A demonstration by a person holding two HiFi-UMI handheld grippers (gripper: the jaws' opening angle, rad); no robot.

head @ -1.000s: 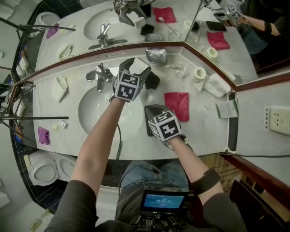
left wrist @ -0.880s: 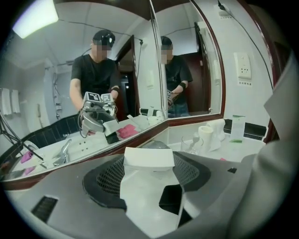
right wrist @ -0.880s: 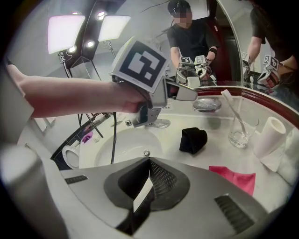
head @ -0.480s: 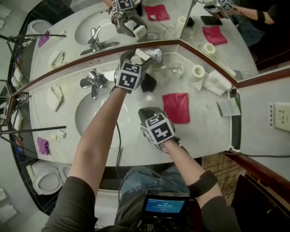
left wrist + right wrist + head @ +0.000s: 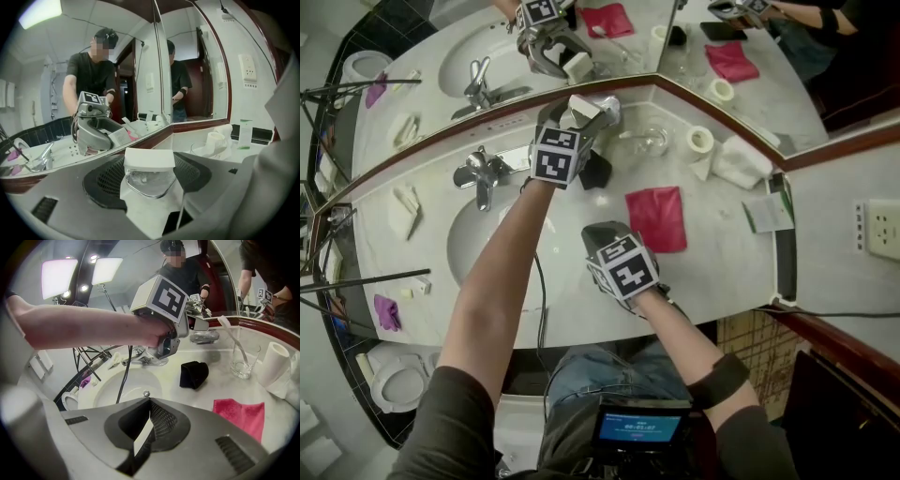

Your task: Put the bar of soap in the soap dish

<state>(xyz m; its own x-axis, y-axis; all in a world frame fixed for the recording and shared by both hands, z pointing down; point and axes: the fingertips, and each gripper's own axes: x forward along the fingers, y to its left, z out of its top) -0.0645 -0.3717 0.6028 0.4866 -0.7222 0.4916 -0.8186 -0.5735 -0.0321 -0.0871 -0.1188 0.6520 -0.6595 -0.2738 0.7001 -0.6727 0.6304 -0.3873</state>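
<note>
At soap dish (image 5: pixel 149 184) now: left gripper (image 5: pixel 583 112), soap (image 5: pixel 149 158)

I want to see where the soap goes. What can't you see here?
- Shiny metal soap dish: left gripper view, the white bar of soap hides part of it; touching or not unclear.
- Green-and-white card: head view, print too small.
- Black folded thing: right gripper view, too dark to identify.

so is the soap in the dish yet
Not yet. The soap is clamped between the left gripper's jaws, with the metal dish just beyond it; whether they touch, cannot tell.
</note>
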